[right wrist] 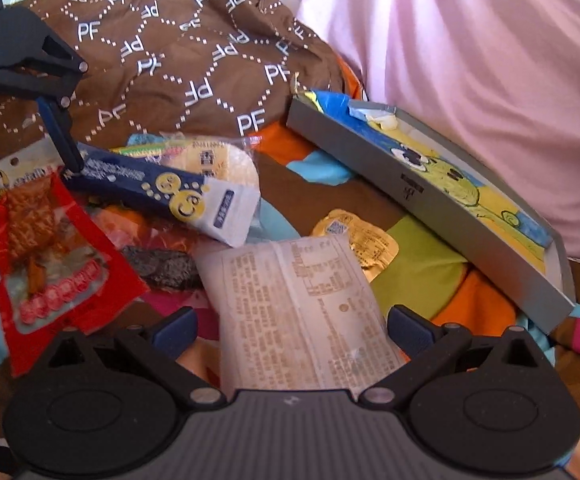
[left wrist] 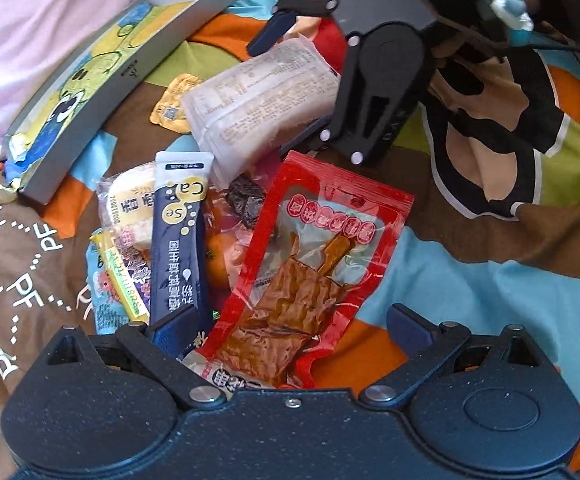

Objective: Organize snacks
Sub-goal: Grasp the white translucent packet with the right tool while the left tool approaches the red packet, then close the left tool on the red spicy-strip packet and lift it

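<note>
A heap of snack packets lies on a patchwork bedspread (left wrist: 469, 280) of brown, orange, blue and green. The left gripper (left wrist: 290, 322) hangs low over the heap with its jaws wide apart; a red packet of dried tofu (left wrist: 313, 264) lies between them, and one blue fingertip (left wrist: 178, 328) touches the end of a long navy sachet (left wrist: 180, 236) printed "Ca" and "Se". Beside the sachet sit a round rice cracker in clear wrap (left wrist: 130, 204) and a thin yellow stick packet (left wrist: 122, 280). The right gripper (right wrist: 291, 326) also has its jaws apart, straddling a white packet covered in small print (right wrist: 297, 304), without clamping it. A small gold-foil cup (right wrist: 357, 240) rests just beyond that packet. A grey tray with a yellow and blue cartoon lining (right wrist: 429, 196) lies tilted against pink bedding (right wrist: 469, 60).
</note>
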Available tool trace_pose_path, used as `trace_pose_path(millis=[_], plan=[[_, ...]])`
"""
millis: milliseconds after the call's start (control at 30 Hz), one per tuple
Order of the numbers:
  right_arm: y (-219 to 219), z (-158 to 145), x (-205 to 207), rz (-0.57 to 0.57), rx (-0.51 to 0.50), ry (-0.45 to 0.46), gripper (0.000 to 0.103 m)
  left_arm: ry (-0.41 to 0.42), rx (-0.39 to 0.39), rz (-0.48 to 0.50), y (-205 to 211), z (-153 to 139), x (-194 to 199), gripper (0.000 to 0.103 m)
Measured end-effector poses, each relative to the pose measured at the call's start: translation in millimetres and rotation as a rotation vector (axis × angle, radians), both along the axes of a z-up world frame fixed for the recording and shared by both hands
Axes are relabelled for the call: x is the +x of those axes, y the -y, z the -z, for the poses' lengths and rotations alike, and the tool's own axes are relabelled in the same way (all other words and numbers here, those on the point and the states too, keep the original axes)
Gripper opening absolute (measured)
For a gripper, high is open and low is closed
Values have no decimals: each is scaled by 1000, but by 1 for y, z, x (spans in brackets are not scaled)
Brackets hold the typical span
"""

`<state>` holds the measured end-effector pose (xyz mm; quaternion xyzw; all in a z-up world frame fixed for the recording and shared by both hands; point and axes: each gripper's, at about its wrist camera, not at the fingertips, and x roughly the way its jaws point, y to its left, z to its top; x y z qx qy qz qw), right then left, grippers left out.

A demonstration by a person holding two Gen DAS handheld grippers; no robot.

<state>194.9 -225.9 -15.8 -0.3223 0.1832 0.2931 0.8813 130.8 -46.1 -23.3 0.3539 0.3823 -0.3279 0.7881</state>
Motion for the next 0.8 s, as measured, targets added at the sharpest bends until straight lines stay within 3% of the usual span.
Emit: trace_pose_path(millis=[167,333,467,800], plan=[[5,5,9,28,11,-38,102,-27,11,38,4,5,10,102],[8,4,3,44,35,-1,96,-67,-12,29,2,4,19,100],[8,5,-2,49,31,30,92,-104,-32,12,1,1,17,83],[19,-1,-11,172,49,-18,82,-287,-148,-261,-1,-3,36,74]])
